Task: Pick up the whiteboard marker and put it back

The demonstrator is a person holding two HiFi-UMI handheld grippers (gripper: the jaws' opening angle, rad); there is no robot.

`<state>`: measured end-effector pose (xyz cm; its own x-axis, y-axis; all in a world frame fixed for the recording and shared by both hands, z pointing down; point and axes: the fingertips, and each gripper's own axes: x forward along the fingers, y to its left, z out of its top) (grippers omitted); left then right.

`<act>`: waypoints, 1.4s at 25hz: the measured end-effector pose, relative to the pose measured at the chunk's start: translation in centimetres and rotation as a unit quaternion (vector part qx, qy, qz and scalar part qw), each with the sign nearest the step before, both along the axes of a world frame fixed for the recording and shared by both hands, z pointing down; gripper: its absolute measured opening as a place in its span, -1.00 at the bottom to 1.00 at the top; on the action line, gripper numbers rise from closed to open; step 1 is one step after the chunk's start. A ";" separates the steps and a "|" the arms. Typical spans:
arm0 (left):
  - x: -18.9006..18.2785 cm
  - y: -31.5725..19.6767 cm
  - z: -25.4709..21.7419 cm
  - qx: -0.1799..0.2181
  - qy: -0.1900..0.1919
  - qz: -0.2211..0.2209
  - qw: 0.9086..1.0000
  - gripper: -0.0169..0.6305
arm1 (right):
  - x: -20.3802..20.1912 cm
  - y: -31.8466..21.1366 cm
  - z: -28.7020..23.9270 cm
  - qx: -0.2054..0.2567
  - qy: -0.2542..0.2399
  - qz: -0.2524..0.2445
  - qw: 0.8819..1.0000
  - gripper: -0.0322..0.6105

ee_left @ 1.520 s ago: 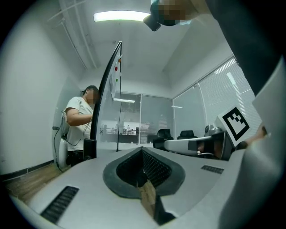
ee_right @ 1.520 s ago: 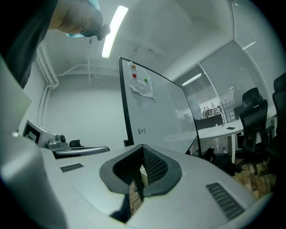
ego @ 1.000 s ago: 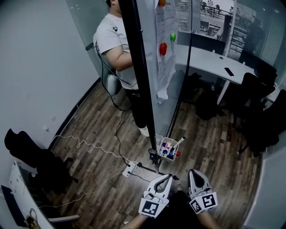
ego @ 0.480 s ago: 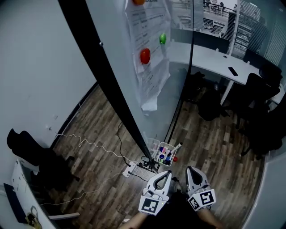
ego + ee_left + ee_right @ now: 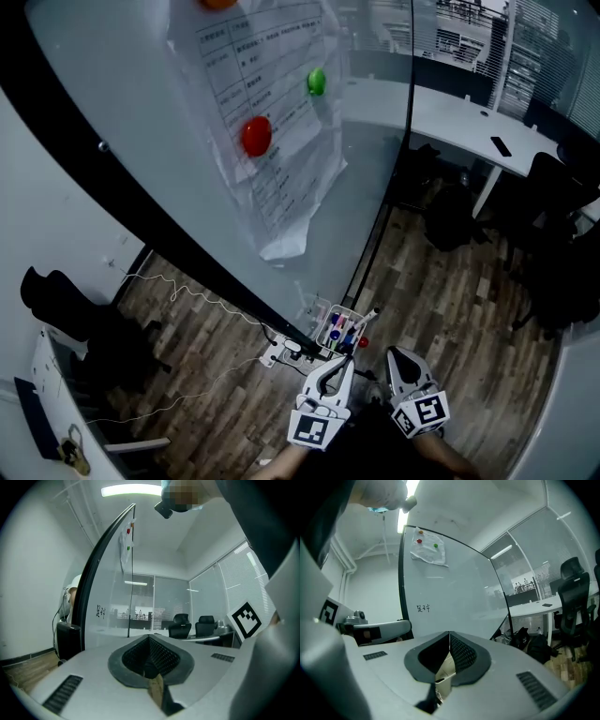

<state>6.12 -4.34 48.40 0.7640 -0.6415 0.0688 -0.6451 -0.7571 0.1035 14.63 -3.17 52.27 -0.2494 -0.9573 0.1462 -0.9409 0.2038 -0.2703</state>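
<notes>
- Just ahead of the left gripper [image 5: 343,364], beyond its tips, a small clear holder [image 5: 339,330] sits at the lower edge of the whiteboard [image 5: 141,141]; it is near the tips but apart from them
- The whiteboard marker [image 5: 368,316], white-barrelled, leans out of the holder's side nearer the right gripper [image 5: 396,355]; other markers with coloured caps stand beside it in the holder; neither gripper touches any of them
- Left gripper: in its own view the two jaws meet tip to tip [image 5: 149,638], closed, with nothing clamped between them
- Right gripper: its jaws are likewise pressed together [image 5: 449,633] and hold nothing; it hangs just beside the left gripper, the two roughly parallel and pointing the same way
- Above and ahead of both grippers the whiteboard rises in its black frame; a paper sheet [image 5: 272,159] hangs on it under a red magnet [image 5: 256,136] and a green magnet [image 5: 317,82]
- A short scrawl of handwriting [image 5: 423,607] shows on the board, ahead of the right gripper and slightly toward the left one
- Off to the left gripper's outer side a white power strip [image 5: 281,349] lies on the wooden floor [image 5: 450,309], close to the holder
- Far beyond the right gripper stand a white desk [image 5: 459,117] and dark office chairs [image 5: 553,178]
</notes>
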 end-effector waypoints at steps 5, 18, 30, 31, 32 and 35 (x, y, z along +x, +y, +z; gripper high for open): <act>1.0 -0.7 0.7 -0.008 -0.006 -0.001 1.000 -0.92 | 0.4 -1.1 1.5 -0.016 -0.012 -0.007 1.000 -0.85; 2.4 -2.7 3.2 -0.033 -0.018 -0.012 0.999 -0.92 | 0.9 -4.4 4.6 -0.039 -0.030 -0.035 0.998 -0.80; 2.6 -3.2 4.3 -0.053 -0.028 -0.024 0.998 -0.92 | 0.7 -6.6 7.1 -0.066 -0.042 -0.053 0.996 -0.58; 2.6 -3.3 4.4 -0.056 -0.029 -0.025 0.998 -0.92 | 0.7 -6.8 7.3 -0.067 -0.044 -0.053 0.995 -0.58; 2.6 -3.4 4.5 -0.057 -0.029 -0.026 0.998 -0.92 | 0.8 -7.0 7.5 -0.070 -0.047 -0.052 0.995 -0.57; 2.6 -3.7 4.7 -0.058 -0.030 -0.029 0.997 -0.92 | 0.9 -7.5 8.0 -0.078 -0.057 -0.051 0.994 -0.56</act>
